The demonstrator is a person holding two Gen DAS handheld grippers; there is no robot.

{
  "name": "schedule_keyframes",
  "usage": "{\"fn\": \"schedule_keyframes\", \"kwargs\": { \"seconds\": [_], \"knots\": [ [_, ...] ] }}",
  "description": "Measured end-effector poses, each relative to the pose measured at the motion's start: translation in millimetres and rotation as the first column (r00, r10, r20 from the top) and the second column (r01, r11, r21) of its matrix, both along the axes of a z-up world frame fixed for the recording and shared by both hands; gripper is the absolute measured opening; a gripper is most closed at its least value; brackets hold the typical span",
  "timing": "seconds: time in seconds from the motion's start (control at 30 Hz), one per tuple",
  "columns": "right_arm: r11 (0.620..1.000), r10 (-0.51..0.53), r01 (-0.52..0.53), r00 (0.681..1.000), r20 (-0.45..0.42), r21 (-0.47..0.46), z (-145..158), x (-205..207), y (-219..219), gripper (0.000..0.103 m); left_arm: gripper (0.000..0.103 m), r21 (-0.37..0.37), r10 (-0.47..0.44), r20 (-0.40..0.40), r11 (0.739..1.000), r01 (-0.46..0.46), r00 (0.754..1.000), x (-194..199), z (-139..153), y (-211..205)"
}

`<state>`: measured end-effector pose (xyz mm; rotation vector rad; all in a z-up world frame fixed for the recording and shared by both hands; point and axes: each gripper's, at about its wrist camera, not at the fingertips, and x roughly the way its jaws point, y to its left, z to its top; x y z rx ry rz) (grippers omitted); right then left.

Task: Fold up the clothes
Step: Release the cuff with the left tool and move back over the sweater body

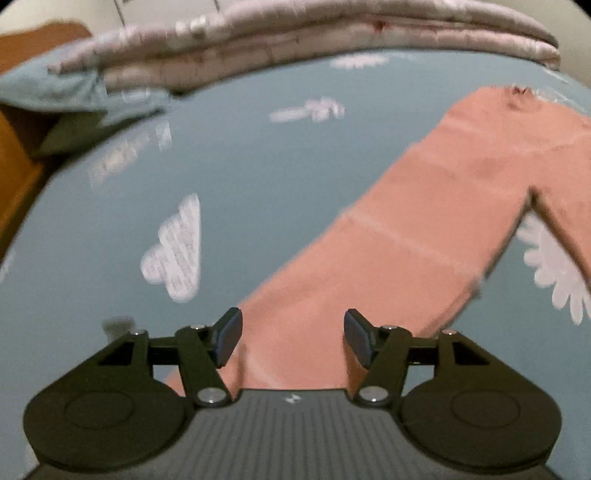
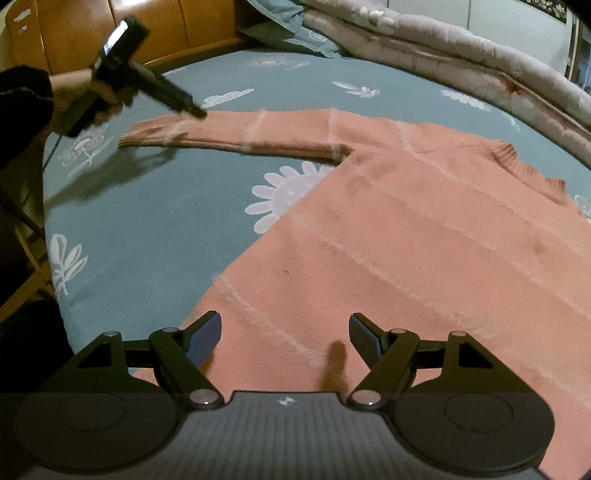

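A salmon-pink knitted sweater [image 2: 424, 229] lies flat on the bed, one sleeve [image 2: 258, 133] stretched out to the left. In the left wrist view that sleeve [image 1: 388, 236] runs diagonally under my left gripper [image 1: 293, 321], whose jaws stand open above the fabric with nothing pinched. The right wrist view shows the left gripper [image 2: 195, 109] held in a person's hand, hovering by the sleeve's cuff [image 2: 147, 134]. My right gripper [image 2: 284, 325] is open over the sweater's lower body near its left edge, gripping nothing.
The bed is covered by a blue-green sheet [image 2: 147, 206] with white flower prints. A folded grey-pink quilt [image 2: 443, 48] and a pillow [image 2: 295, 29] lie along the far side. An orange wooden headboard [image 2: 110, 33] rises at the far left.
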<state>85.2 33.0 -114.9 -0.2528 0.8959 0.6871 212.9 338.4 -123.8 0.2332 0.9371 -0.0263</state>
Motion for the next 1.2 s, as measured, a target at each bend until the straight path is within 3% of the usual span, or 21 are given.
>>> {"fn": "schedule_keyframes", "kwargs": {
  "seconds": [0.07,0.13,0.23,0.33,0.43,0.57,0.7,0.8,0.9,0.97,1.07,1.13,1.2],
  "knots": [
    [1.0,-0.01,0.01,1.0,-0.005,0.006,-1.1,2.3,-5.8,0.08,0.072,-0.062,0.068,-0.004,0.996,-0.068,0.998,-6.4,-8.4,15.7],
    [1.0,-0.027,0.027,1.0,-0.006,0.004,-3.1,5.3,-12.1,0.081,0.088,-0.112,0.134,-0.002,0.985,-0.134,0.991,-18.2,-12.7,33.5],
    [0.998,-0.055,0.055,0.998,-0.008,0.019,-4.3,9.7,-22.1,0.081,0.089,-0.151,0.199,-0.005,0.969,-0.197,0.98,-32.5,-13.1,51.7],
    [0.996,-0.081,0.081,0.997,-0.013,0.042,-4.8,13.0,-31.9,0.081,0.085,-0.111,0.215,-0.022,0.97,-0.216,0.976,-25.3,-1.5,42.8],
    [0.994,-0.088,0.089,0.996,-0.014,0.058,-4.3,13.0,-39.4,0.081,0.085,-0.061,0.138,0.029,0.989,-0.136,0.99,-6.6,17.8,4.9],
    [0.994,-0.092,0.092,0.996,-0.008,0.066,-3.9,12.0,-45.0,0.081,0.086,-0.086,-0.094,0.042,0.992,0.097,0.995,33.4,37.9,-72.6],
    [0.992,-0.096,0.096,0.995,-0.007,0.08,-4.1,11.6,-51.4,0.081,0.086,-0.086,-0.326,-0.045,0.943,0.321,0.944,80.8,39.4,-151.6],
    [0.99,-0.103,0.103,0.995,-0.006,0.097,-4.6,11.6,-57.3,0.081,0.086,-0.065,-0.427,-0.093,0.904,0.423,0.899,108.6,40.1,-195.2],
    [0.987,-0.106,0.107,0.994,-0.011,0.121,-5.1,12.7,-63.6,0.081,0.086,-0.048,-0.47,-0.147,0.882,0.469,0.87,135.7,30.1,-215.8],
    [0.986,-0.109,0.11,0.994,-0.014,0.127,-5.8,13.7,-67.7,0.081,0.086,-0.036,-0.467,-0.184,0.883,0.469,0.865,139.9,18.4,-216.0],
    [0.984,-0.12,0.121,0.993,-0.02,0.134,-6.1,15.3,-76.4,0.081,0.087,-0.089,-0.428,-0.209,0.904,0.419,0.879,143.7,1.3,-196.3],
    [0.981,-0.133,0.134,0.991,-0.021,0.138,-6.8,15.9,-82.5,0.081,0.091,-0.183,-0.389,-0.189,0.916,0.357,0.902,141.3,-5.5,-176.2],
    [0.979,-0.147,0.149,0.989,-0.024,0.142,-7.6,17.3,-87.8,0.081,0.092,-0.214,-0.385,-0.143,0.911,0.351,0.912,132.4,-7.8,-164.1]
  ]
}}
